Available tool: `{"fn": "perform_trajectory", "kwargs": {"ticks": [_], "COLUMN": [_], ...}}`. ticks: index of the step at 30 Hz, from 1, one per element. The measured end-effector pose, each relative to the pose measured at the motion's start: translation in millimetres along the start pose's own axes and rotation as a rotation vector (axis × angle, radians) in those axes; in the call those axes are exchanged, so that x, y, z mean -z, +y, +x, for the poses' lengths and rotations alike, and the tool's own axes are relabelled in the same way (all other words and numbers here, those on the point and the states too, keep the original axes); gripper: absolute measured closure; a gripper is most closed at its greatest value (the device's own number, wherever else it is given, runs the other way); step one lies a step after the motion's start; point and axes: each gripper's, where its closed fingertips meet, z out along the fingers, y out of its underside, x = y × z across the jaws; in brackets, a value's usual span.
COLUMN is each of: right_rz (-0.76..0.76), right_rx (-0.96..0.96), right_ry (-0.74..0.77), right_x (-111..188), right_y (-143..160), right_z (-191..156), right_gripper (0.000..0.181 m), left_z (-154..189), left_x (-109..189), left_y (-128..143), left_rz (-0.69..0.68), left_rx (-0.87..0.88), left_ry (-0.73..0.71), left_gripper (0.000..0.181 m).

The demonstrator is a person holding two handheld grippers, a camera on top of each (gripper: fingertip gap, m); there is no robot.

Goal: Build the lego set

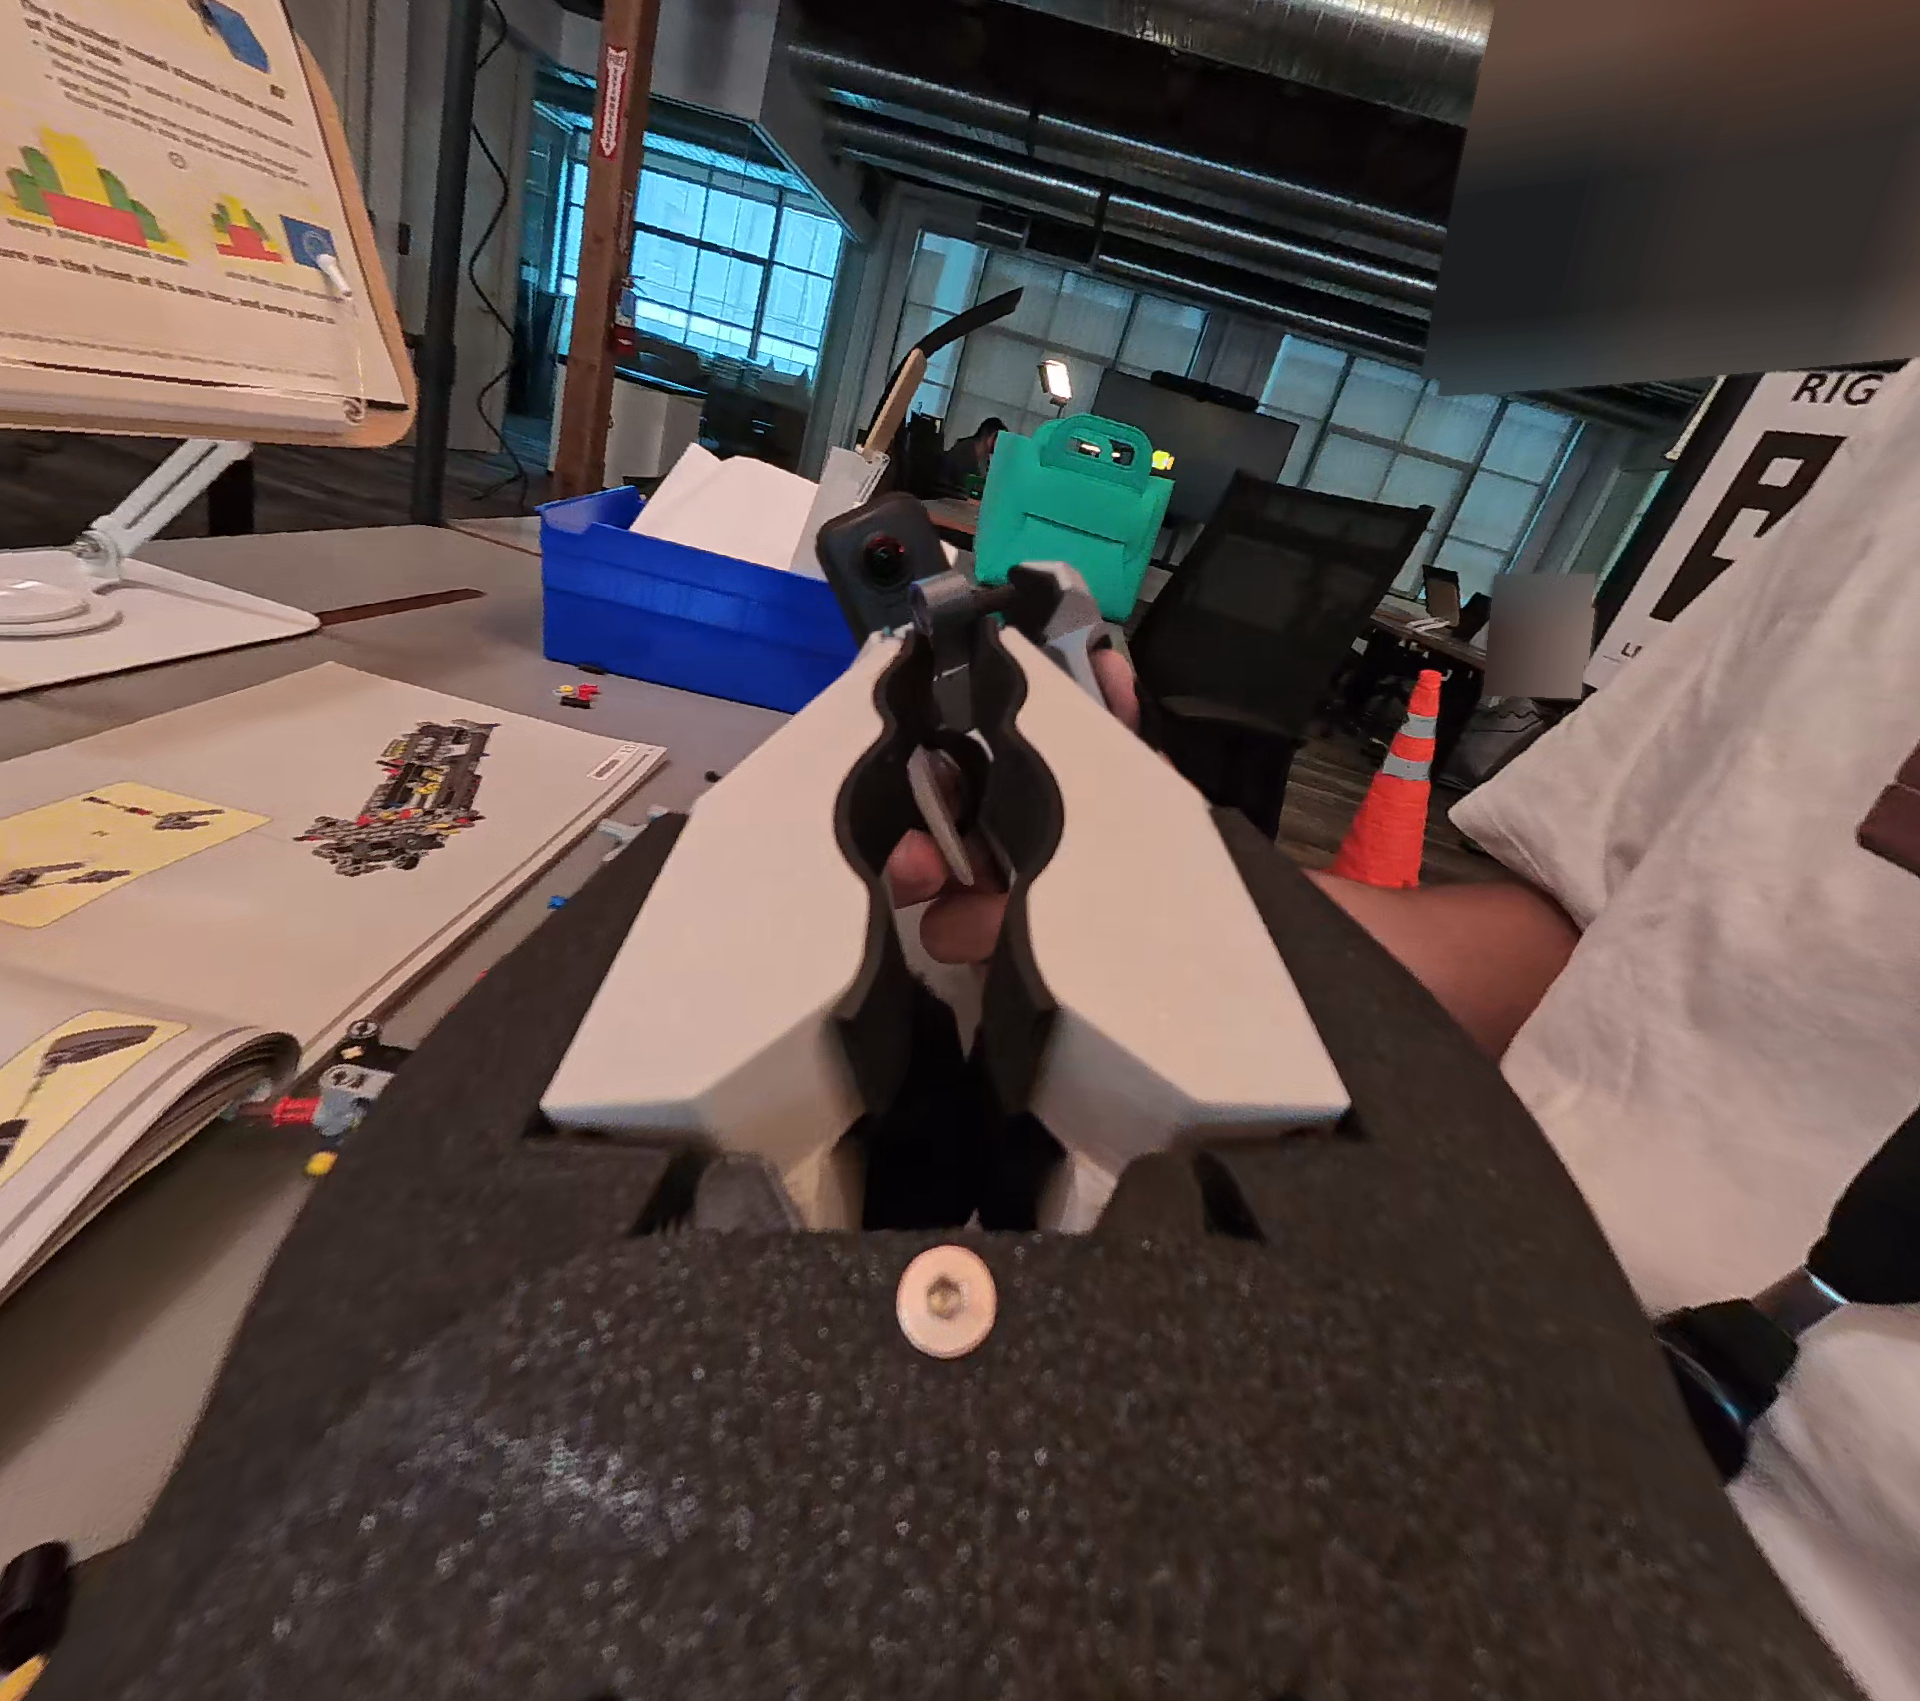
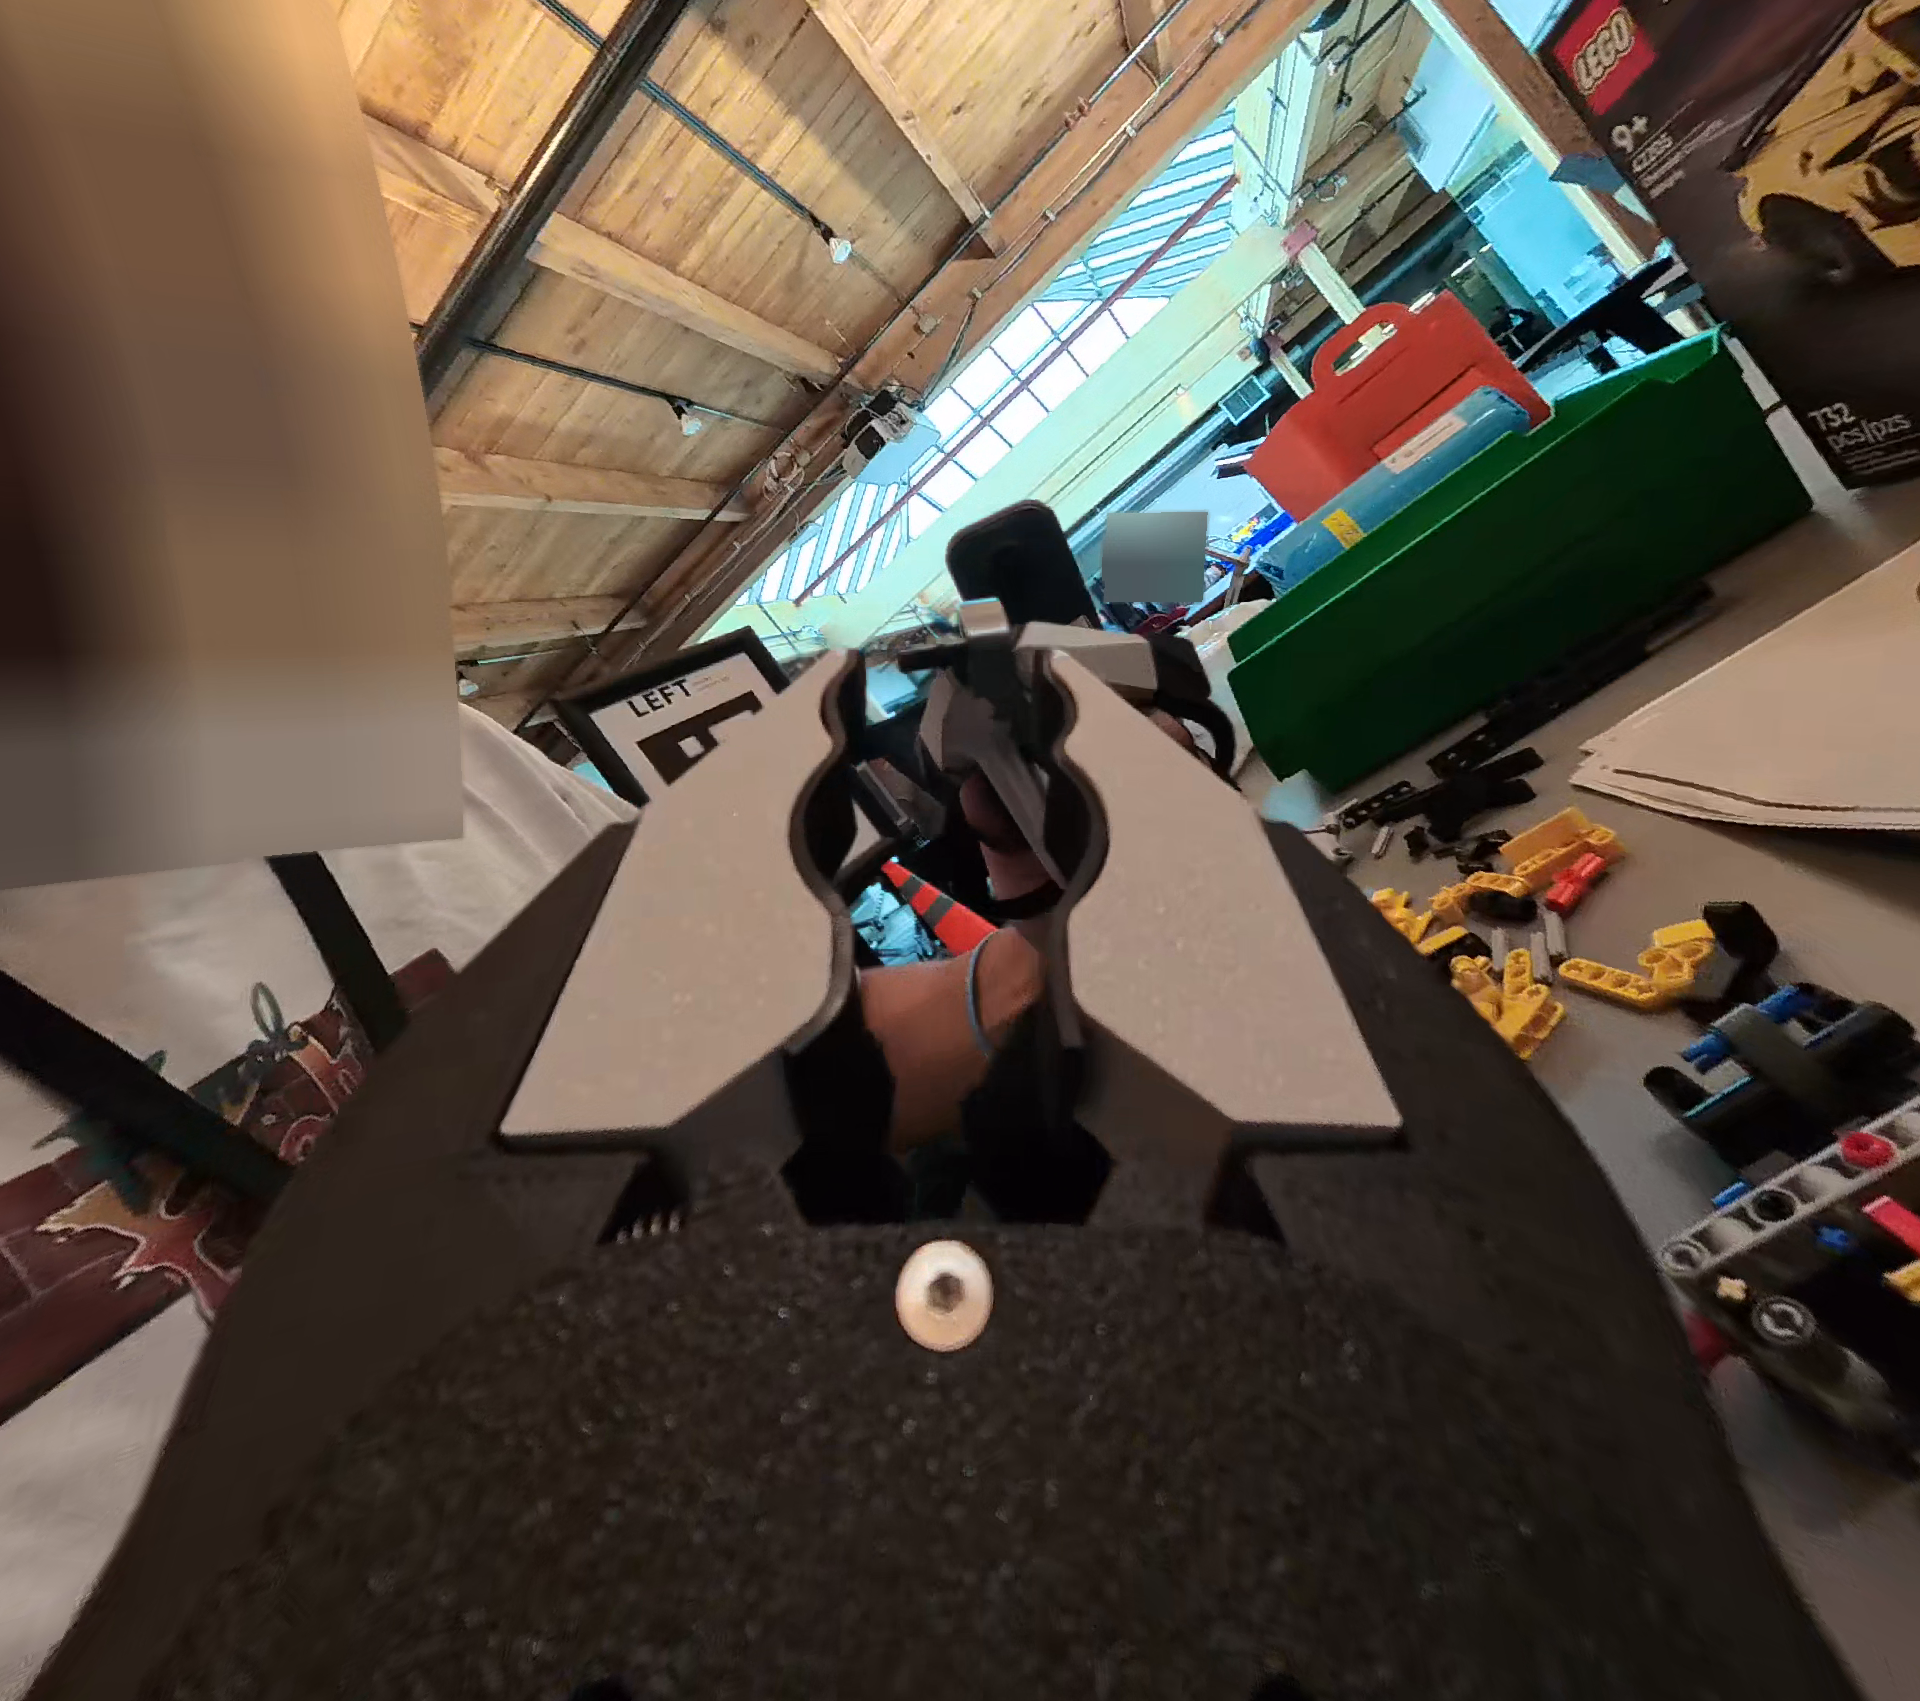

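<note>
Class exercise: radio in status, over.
Left gripper and right gripper nearly shut, empty, facing each other midair. Loose Lego pieces untouched on table. Nothing between.

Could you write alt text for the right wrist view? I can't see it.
The right gripper, fingers nearly closed and holding nothing, points up at the other handheld gripper under a wooden ceiling. To its right on the table lie loose yellow Lego pieces, a partly built black and grey assembly, a green bin and the Lego box.
</note>
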Motion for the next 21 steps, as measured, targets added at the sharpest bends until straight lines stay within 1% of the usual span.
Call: {"fn": "perform_trajectory", "kwargs": {"ticks": [4,9,10,14,17,21], "right_rz": [0.011,-0.003,-0.009,-0.027,-0.079,-0.198], "right_rx": [0.041,0.051,0.059,0.070,0.119,0.160], "right_ry": [0.014,0.014,0.028,0.044,0.101,0.139], "right_x": [1.3,2.9,4.1,6.2,6.9,8.6], "right_y": [-0.9,0.5,1.0,1.9,4.8,12.3], "right_z": [-0.1,-0.8,0.9,2.7,7.1,10.7], "right_gripper": [0.161,0.164,0.167,0.167,0.167,0.166], "left_z": [2.6,4.4,4.2,2.7,-0.2,0.0], "left_x": [-2.8,-4.2,-5.0,-5.9,-3.7,0.4], "left_y": [5.8,7.6,8.9,11.8,14.9,21.4], "left_rz": [-0.026,-0.030,-0.037,-0.057,-0.089,-0.144], "left_rx": [0.008,0.010,0.003,-0.023,-0.006,-0.005], "left_ry": [0.014,0.025,0.019,-0.001,-0.010,-0.005], "left_gripper": [0.175,0.175,0.175,0.175,0.175,0.174]}}
